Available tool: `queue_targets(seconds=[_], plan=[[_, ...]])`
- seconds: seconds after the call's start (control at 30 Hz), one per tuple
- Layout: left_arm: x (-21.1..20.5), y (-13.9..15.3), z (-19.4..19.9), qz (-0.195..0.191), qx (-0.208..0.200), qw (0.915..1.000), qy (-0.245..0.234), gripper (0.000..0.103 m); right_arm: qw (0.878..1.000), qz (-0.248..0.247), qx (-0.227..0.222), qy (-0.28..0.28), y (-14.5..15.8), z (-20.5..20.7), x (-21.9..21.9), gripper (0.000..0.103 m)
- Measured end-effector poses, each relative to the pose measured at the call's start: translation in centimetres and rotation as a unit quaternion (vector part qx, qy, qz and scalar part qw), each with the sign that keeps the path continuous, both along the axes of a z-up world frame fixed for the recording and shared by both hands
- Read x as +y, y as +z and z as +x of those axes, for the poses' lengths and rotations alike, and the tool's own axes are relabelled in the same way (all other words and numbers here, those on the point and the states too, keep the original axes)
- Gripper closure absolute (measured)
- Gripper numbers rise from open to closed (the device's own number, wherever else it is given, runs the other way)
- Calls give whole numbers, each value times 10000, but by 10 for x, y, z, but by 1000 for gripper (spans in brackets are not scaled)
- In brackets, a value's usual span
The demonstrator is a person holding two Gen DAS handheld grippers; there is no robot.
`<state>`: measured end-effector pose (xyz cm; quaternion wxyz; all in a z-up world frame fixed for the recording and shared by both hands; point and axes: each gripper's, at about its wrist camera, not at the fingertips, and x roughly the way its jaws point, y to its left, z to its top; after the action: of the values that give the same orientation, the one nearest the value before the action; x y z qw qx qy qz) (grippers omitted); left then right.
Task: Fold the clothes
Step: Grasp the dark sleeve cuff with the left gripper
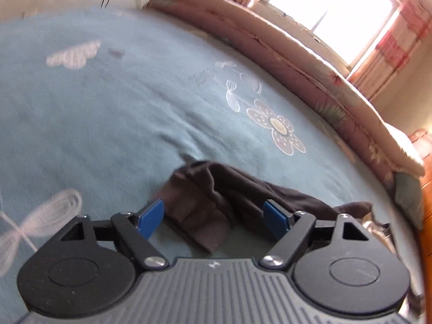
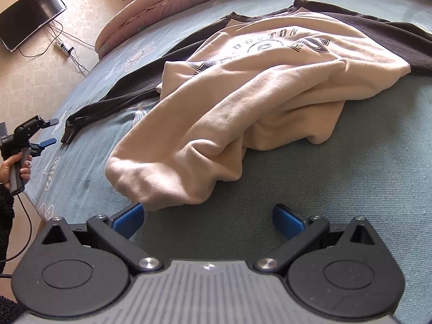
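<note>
Right gripper (image 2: pixel 208 221): spread to its widest, nothing pinched; blue pads just short of the sweatshirt's near hem.
Left gripper (image 1: pixel 213 220): spread too, nothing pinched; hovered over the dark cuff (image 1: pixel 199 226), pads either side of it but not pressing.
Left gripper from the other side: seen in a hand (image 2: pixel 16 167) off the bed's edge, just beside the end of the sweatshirt's dark sleeve (image 2: pixel 113 94).
Sweatshirt (image 2: pixel 243 86): cream body, dark sleeves, printed front up; lay rumpled on the blue-green bedspread (image 2: pixel 337 189), lower body bunched toward the right gripper, one sleeve stretched out away from the body.
Beyond the sweatshirt: rolled floral quilt (image 2: pixel 167 2) along the bed's far side.
Risk, hem: bunched layers probably thick and uneven; a pinch there might have taken only the top layer, or the bedspread with it.
Risk, cuff: blurred left view suggested a quick hand; a snatch could have missed the thin cuff or dragged the sleeve askew.
Risk, fold: wrinkles left unsmoothed would likely have been locked into a lopsided fold.
</note>
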<state>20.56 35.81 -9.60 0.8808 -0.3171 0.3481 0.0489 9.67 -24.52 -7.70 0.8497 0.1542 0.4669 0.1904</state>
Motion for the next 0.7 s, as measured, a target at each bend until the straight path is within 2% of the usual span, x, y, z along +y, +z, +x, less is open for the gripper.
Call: queue_targets(seconds=[0.07,0.13,0.2,0.37,0.5,0.6,0.7], plan=[[3,-13,-2,-696,79,9975,58,22,10000,-15,11,-1,0,0,1,0],[4,-28,-5,-1364,66,9905,172,22,10000,-19,12,-7,0,0,0,0],[5,-41,-4,-1631,-54,9859,357,24,10000,-34,6,-1,0,0,1,0],[14,-47,12,-1858,-211,9804,626,24,10000,-72,-1,-2,0,-1,2,0],[15,-47,18,-1788,-273,9805,773,24,9999,-101,-6,-5,1,-1,3,0],[12,-50,8,-1804,-275,9787,943,36,9999,-126,-13,-7,1,-2,3,0],[10,-56,-4,-1985,-300,9751,940,37,9999,-155,-37,-9,0,-2,4,0]])
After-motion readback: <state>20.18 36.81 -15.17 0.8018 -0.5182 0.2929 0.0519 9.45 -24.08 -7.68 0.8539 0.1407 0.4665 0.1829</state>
